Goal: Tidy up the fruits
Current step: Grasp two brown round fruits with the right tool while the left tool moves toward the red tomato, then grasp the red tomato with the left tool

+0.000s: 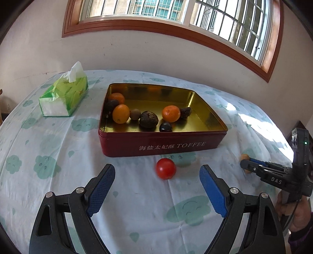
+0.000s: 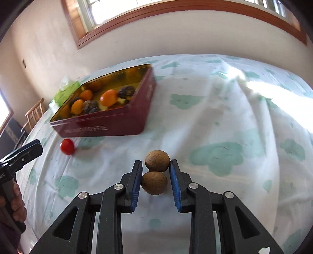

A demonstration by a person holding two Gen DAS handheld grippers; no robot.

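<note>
L gripper (image 1: 157,187) over cloud-print cloth (image 1: 58,175), window (image 1: 176,9) behind.

A lived-in room of a home: a soft surface under a white cloth printed with green clouds (image 1: 137,205), a barred window in a brown wooden frame (image 1: 176,25) at twelve o'clock, a green soft-pack of tissues (image 1: 64,95) at ten, a wooden chair (image 2: 34,115) at nine by plain plastered walls.

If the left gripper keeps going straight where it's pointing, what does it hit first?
Most likely the red tomato, lying on the cloth just ahead between the open left gripper fingers; the toffee tin sits right behind it. Depth is uncertain.
</note>
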